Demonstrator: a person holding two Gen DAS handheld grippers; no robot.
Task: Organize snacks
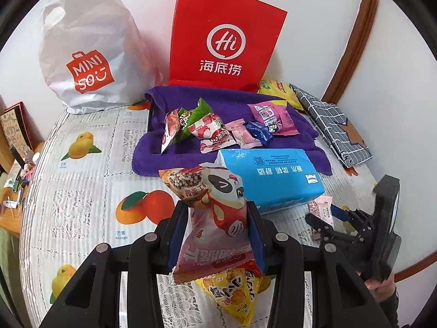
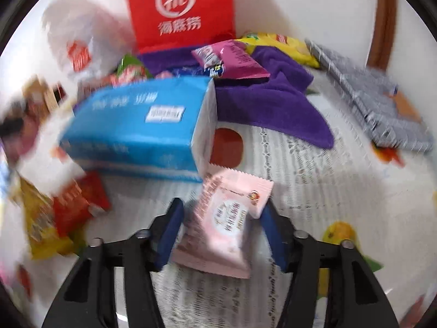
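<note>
Pink packet [image 2: 218, 224] sits between the right gripper's [image 2: 222, 228] parted jaws; left gripper [image 1: 215, 235] clenches snack bags [image 1: 215, 218].

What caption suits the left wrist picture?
Left tongs grip a pink snack bag above a fruit-print tablecloth.

Table [image 1: 90, 180] covered by white lace-print cloth with fruit pictures. Laid directly on it: purple towel [image 1: 306, 134], blue tissue pack [image 1: 275, 175], folded grey checked cloth [image 1: 330, 125], white plastic bag [image 1: 90, 54], red paper bag [image 1: 226, 41] at rear.
</note>
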